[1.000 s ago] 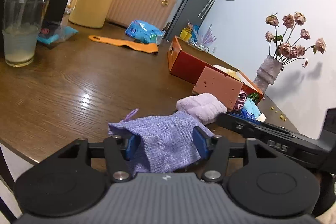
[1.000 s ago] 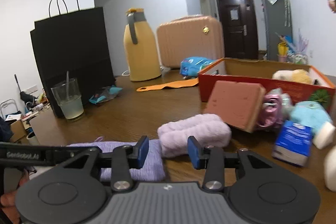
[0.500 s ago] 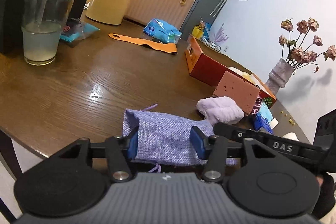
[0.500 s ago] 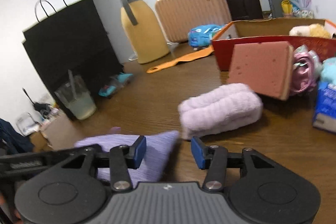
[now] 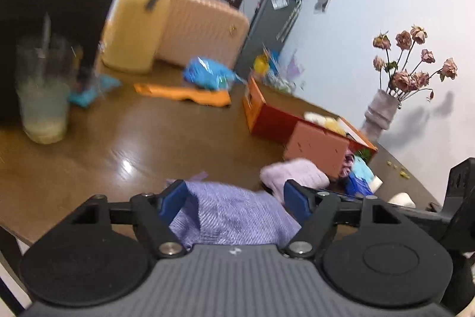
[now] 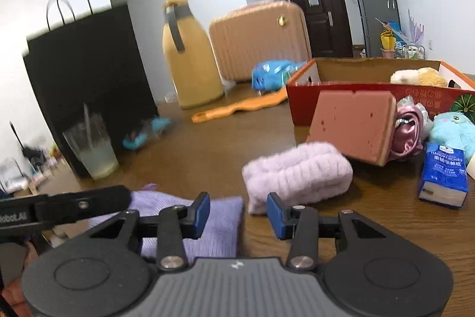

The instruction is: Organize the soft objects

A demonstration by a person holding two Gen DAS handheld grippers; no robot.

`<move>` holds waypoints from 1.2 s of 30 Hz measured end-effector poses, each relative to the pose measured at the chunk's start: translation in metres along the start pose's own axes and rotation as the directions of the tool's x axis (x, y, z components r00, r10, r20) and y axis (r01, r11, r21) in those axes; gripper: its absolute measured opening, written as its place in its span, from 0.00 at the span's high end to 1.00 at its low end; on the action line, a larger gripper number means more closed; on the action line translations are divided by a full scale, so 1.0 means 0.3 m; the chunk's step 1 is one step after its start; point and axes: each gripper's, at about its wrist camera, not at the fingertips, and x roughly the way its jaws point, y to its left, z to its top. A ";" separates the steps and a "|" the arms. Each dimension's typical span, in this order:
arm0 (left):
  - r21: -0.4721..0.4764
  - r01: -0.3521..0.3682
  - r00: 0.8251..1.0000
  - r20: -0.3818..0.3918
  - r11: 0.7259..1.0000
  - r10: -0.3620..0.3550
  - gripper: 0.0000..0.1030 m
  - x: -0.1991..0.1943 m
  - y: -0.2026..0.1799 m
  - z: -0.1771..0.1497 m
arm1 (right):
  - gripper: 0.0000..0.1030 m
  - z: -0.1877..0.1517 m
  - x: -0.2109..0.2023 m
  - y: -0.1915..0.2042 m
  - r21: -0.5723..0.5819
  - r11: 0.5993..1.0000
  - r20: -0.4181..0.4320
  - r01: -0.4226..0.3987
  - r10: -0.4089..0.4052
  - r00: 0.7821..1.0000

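A purple woven pouch (image 5: 234, 216) lies on the wooden table (image 6: 207, 144) between the pads of my left gripper (image 5: 233, 201). Those jaws are opening and no longer pinch it. In the right wrist view the pouch (image 6: 190, 216) lies flat, its right edge under the left finger of my right gripper (image 6: 237, 213). That gripper's jaws are closing a little and press on nothing. A rolled lilac towel (image 6: 297, 174) lies just ahead of its right pad. Behind the towel a pink sponge (image 6: 353, 124) leans on a red box (image 6: 341, 91) with plush toys in it.
Right of the sponge are a pink satin item (image 6: 408, 132), a blue plush (image 6: 454, 129) and a blue tissue pack (image 6: 443, 174). A glass (image 6: 95, 150), a black bag (image 6: 83, 73), a yellow jug (image 6: 190, 58) and an orange strip (image 6: 237, 109) stand further back. A vase (image 5: 381, 115) is at the far right.
The left jaws have spread wide and let go of the purple pouch, and that gripper has risen a little. The right gripper has shifted, so the towel roll now sits off its right pad.
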 end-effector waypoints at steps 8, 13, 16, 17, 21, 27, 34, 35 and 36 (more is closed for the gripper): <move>-0.149 -0.035 0.985 -0.170 0.988 0.009 0.79 0.109 0.097 -0.033 | 0.50 -0.034 0.088 0.030 -0.005 1.000 -0.057 -0.009 0.008 0.998; -0.183 0.011 0.978 -0.205 0.983 -0.049 0.93 0.144 0.104 -0.027 | 0.78 -0.031 0.114 -0.007 0.110 0.990 -0.110 -0.087 0.099 0.989; -0.167 0.016 0.975 -0.215 0.986 -0.053 0.96 0.153 0.094 -0.020 | 0.91 -0.037 0.123 -0.021 0.150 0.983 -0.114 -0.107 0.125 0.986; -0.159 0.020 0.975 -0.217 0.987 -0.054 0.96 0.155 0.087 -0.019 | 0.94 -0.037 0.121 -0.017 0.150 0.983 -0.112 -0.105 0.123 0.986; -0.133 0.076 0.975 -0.200 0.988 -0.102 0.96 0.148 0.050 0.004 | 0.97 -0.025 0.072 0.002 0.099 0.993 -0.068 -0.062 0.069 0.995; -0.065 0.177 0.969 -0.165 0.982 -0.185 0.96 0.213 -0.066 0.124 | 0.97 0.065 0.005 -0.059 0.107 0.994 0.009 -0.016 0.016 1.000; 0.068 0.302 0.950 -0.099 0.951 -0.295 0.96 0.370 -0.268 0.399 | 0.97 0.323 -0.043 -0.218 0.118 0.993 0.123 0.015 -0.030 0.992; 0.098 0.317 0.947 -0.085 0.943 -0.310 0.96 0.401 -0.304 0.449 | 0.97 0.372 -0.038 -0.246 0.110 0.994 0.135 0.021 -0.036 0.990; 0.120 0.329 0.944 -0.077 0.937 -0.322 0.96 0.439 -0.337 0.494 | 0.97 0.425 -0.028 -0.280 0.108 0.994 0.151 0.030 -0.046 0.987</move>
